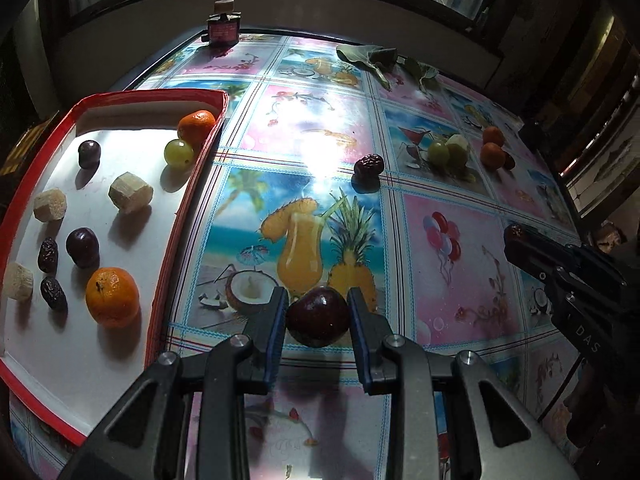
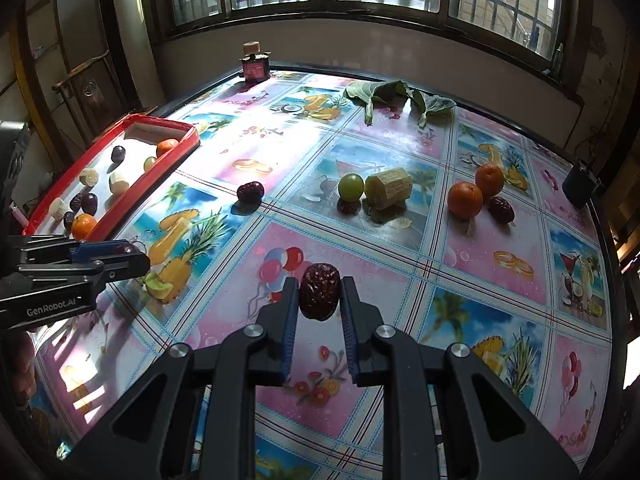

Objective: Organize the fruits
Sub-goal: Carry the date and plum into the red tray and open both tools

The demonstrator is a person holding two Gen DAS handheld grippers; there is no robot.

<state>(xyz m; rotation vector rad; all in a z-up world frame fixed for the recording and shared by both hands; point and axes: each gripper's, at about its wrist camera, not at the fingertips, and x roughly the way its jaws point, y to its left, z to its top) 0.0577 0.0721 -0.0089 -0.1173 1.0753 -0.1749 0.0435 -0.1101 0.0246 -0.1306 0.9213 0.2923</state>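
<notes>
**Both claws loaded, tray to your left**

While you carry these, mind how little they weigh; your left gripper has closed its pads on a dark plum across its widest part — smooth, round skin, likely to slip or bruise if you squeeze harder; your right gripper pinches a wrinkled red date by its flanks, firmer and grippier. Both reach forward, low over the tablecloth; the red tray lies just left of the plum, already holding fruit.
</notes>
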